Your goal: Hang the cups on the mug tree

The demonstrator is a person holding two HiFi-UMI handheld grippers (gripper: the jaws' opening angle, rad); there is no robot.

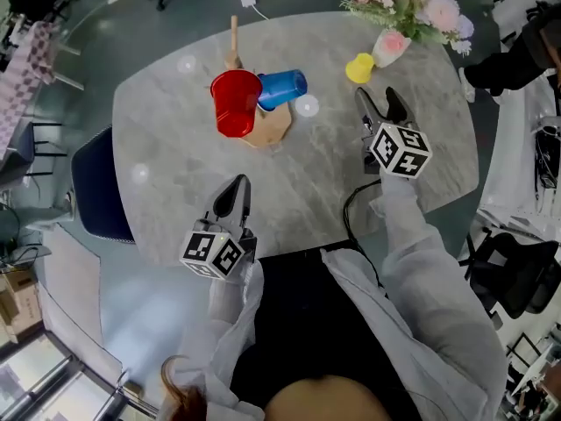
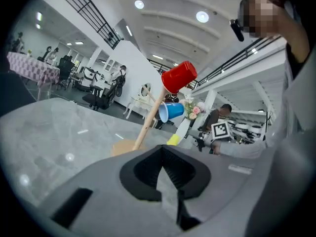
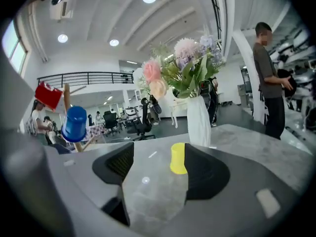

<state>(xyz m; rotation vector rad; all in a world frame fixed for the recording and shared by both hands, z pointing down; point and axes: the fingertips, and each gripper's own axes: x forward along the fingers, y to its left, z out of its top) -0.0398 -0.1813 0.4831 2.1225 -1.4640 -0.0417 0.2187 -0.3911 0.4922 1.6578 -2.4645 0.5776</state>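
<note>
The wooden mug tree [image 1: 270, 126] stands at the far middle of the grey marble table [image 1: 175, 174]. A red cup [image 1: 235, 102] and a blue cup [image 1: 282, 89] hang on it, both also in the left gripper view as red cup [image 2: 178, 76] and blue cup [image 2: 172, 111]. A yellow cup [image 1: 359, 67] stands on the table by the vase. My right gripper [image 1: 379, 102] is open just short of it, and the yellow cup [image 3: 178, 158] shows ahead between its jaws, untouched. My left gripper [image 1: 236, 191] is shut and empty near the table's front edge.
A white vase [image 1: 390, 46] of pink flowers [image 1: 412, 3] stands right behind the yellow cup. A dark blue chair [image 1: 101, 196] sits at the table's left side. A black cable [image 1: 349, 207] lies near the front edge. A person [image 3: 269, 80] stands beyond the table's right.
</note>
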